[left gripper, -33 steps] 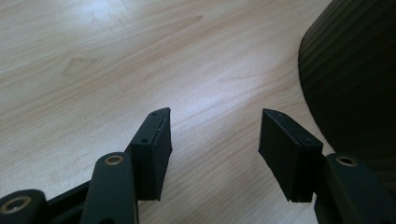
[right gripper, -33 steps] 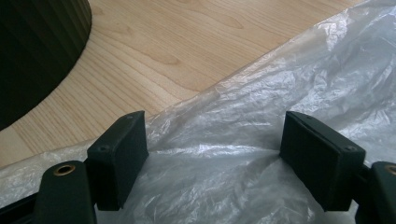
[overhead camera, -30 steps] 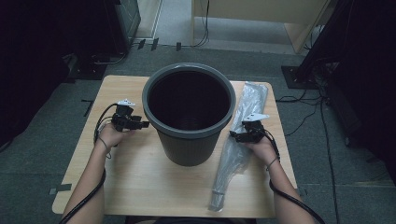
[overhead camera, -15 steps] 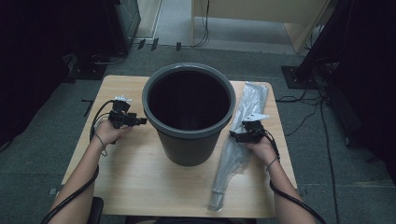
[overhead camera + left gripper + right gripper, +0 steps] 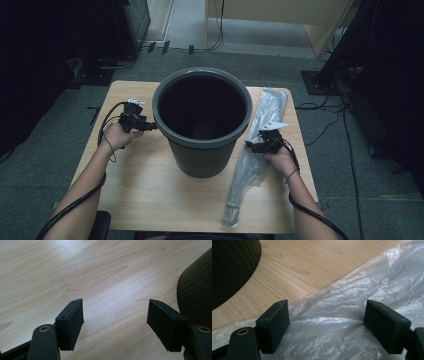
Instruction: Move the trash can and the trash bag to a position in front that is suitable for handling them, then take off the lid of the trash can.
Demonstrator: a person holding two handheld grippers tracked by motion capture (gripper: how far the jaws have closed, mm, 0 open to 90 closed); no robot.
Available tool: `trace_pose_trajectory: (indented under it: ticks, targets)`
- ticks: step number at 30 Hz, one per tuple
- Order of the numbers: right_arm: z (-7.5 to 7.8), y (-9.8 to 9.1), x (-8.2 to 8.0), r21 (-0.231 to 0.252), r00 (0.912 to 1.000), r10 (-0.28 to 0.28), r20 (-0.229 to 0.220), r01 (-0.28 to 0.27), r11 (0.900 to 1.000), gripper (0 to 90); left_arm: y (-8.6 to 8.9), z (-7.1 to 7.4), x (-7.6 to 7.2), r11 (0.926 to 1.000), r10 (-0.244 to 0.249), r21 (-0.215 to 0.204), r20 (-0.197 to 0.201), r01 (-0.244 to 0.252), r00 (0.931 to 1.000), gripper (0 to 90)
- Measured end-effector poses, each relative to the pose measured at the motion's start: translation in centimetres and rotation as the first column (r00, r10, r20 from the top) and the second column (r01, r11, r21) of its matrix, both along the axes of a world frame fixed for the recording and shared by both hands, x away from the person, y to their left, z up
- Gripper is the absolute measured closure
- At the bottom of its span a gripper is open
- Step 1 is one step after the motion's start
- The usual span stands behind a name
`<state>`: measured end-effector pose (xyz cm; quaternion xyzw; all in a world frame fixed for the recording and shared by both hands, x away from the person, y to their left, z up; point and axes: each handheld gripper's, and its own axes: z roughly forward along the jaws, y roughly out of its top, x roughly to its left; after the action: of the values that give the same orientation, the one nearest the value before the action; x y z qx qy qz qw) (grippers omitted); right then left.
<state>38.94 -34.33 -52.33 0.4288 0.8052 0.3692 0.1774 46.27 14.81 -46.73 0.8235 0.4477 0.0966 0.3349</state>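
A tall dark grey bin (image 5: 202, 120) stands in the middle of the wooden table (image 5: 150, 195). A long, crumpled clear plastic bag (image 5: 255, 160) lies flat to the right of it. My left gripper (image 5: 150, 126) points at the bin's left side, just below the rim. Its jaws have just been opening and stand wide over bare wood (image 5: 100, 277) with nothing between them, the bin wall (image 5: 197, 290) beside the right jaw. My right gripper (image 5: 250, 146) hovers open over the bag (image 5: 352, 315), whose film lies under and between the pads without being pinched.
The table sits on grey carpet, with dark equipment and cables (image 5: 320, 120) around it. A pale wooden cabinet (image 5: 280, 20) stands at the back. Bare wood shows in front of the bin and at the left.
The left hand has shifted slightly beside the bin and its gripper now points at the wall under the rim. The right hand and the bag have stayed put.
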Motion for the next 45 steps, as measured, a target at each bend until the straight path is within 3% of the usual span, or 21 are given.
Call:
trace_pose_trajectory:
  ticks: [6, 11, 45]
  targets:
    - [0.0, 0.0, 0.0, -0.003, 1.0, 0.001, 0.004, -0.001, 1.0, 20.0, 0.3, 0.4, -0.1, 0.9993, 0.001, -0.037, 0.013, 0.0, 0.9999, 29.5]
    - [0.0, 0.0, 0.0, -0.003, 1.0, 0.001, 0.004, -0.001, 1.0, 19.9, 0.4, 1.7, -0.2, 0.9971, -0.023, -0.071, 0.03, 0.025, 0.9993, 31.3]
    - [0.0, 0.0, 0.0, -0.003, 1.0, 0.005, 0.003, -0.005, 1.0, 19.0, -0.4, 7.0, 0.3, 0.9961, -0.046, -0.071, 0.105, 0.054, 0.9934, 33.2]
